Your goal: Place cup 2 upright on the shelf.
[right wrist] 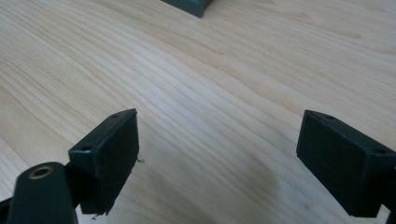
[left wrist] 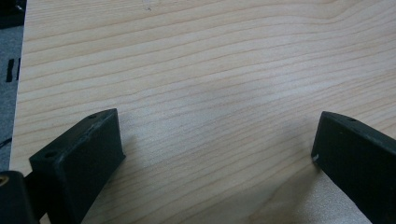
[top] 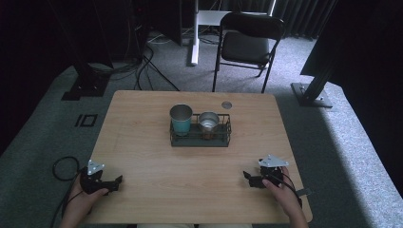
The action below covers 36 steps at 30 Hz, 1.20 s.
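Fingers spread wide over bare table; chair stands beyond.

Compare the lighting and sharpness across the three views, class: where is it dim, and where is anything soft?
High view: dim, dark surroundings, the table the brightest area. Left gripper view: evenly lit, wood grain sharp, soft shadows beside the left gripper. Right gripper view: bright, slightly soft wood grain, right gripper jaw edges slightly blurred.

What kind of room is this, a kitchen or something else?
Probably a recording studio or lab, not a kitchen: black metal frame posts bolted to grey carpet, loose cables on the floor, and a lone light wooden table.
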Motion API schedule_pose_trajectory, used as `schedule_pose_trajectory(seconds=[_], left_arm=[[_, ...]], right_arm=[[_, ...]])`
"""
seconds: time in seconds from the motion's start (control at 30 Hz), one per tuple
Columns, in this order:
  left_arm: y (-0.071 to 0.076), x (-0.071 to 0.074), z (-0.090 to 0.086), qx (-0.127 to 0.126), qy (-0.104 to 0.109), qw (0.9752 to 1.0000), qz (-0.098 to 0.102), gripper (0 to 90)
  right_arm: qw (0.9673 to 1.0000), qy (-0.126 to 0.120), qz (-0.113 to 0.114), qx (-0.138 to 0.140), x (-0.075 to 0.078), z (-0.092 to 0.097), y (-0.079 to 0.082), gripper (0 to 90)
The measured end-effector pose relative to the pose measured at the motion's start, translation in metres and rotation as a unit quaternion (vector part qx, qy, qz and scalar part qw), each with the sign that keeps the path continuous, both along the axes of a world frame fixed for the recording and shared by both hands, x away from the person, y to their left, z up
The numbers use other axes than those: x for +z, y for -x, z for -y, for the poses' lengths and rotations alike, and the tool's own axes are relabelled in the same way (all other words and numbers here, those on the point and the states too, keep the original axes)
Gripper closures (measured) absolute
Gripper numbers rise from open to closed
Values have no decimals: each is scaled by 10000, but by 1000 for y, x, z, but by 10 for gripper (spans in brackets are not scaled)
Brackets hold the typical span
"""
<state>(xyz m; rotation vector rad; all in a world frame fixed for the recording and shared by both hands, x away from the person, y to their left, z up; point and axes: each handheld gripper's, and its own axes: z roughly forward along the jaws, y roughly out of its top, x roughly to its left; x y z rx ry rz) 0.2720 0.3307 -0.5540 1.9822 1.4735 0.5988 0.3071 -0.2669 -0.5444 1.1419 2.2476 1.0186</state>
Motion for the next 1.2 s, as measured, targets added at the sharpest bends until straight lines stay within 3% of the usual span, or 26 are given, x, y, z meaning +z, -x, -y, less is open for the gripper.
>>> schedule_pose_trajectory(seconds=[0.43,0.6,1.2], left_arm=[[0,0,0,0,1,10000,2,25],[0,0,0,0,1,10000,3,25],[0,0,0,0,-1,10000,3,25]], right_arm=[[9994,198,-270,-88,-8,19,7,127],[9988,-15,-368,-327,-12,25,9,119],[9987,-22,-374,-354,-12,25,10,118]])
